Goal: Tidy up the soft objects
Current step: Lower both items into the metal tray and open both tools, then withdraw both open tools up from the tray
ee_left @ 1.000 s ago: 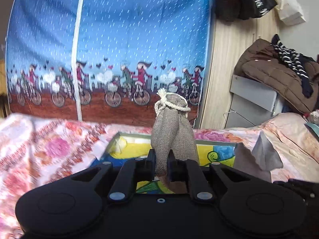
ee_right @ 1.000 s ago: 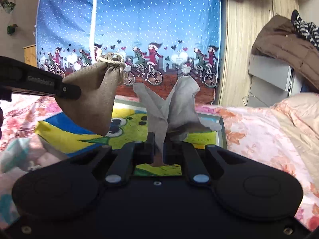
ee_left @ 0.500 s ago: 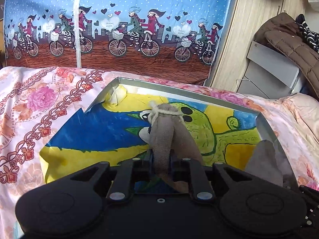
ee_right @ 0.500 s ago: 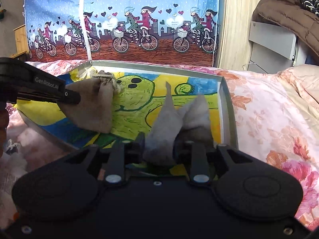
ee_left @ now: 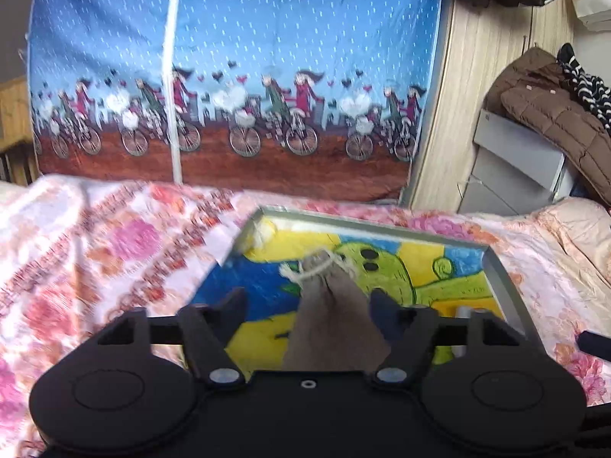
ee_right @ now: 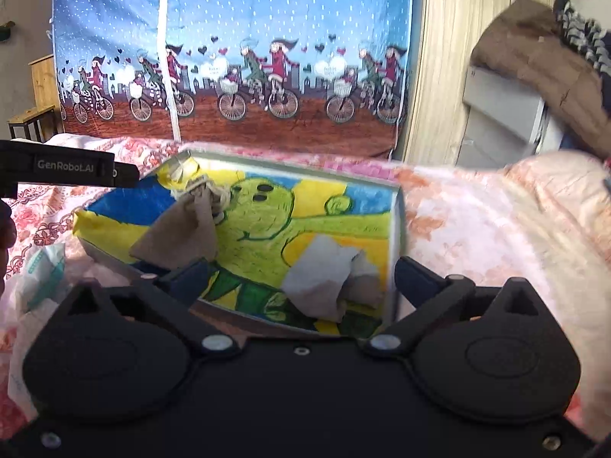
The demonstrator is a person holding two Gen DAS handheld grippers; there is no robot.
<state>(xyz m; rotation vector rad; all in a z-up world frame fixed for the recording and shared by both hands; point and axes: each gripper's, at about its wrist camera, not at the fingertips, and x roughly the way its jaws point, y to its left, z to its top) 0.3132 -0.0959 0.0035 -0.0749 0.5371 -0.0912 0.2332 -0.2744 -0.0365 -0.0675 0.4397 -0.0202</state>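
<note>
The metal tray (ee_right: 397, 229) is lying on the flowered bed, collecting soft things. The burlap pouch (ee_left: 332, 316) and crumpled grey cloth (ee_right: 324, 282) seem resting inside. The left gripper (ee_left: 305, 301) and right gripper (ee_right: 301, 274) are opening wide, gripping nothing

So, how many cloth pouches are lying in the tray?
2. The tied pouch lies at the tray's left side; the loose pouch lies near its right wall. None seems hidden.

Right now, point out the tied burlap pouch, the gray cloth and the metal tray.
Tied burlap pouch (ee_right: 179, 236), right wrist view, mid body.
Gray cloth (ee_right: 317, 278), right wrist view, crumpled middle.
Metal tray (ee_right: 399, 225), right wrist view, right wall.
</note>
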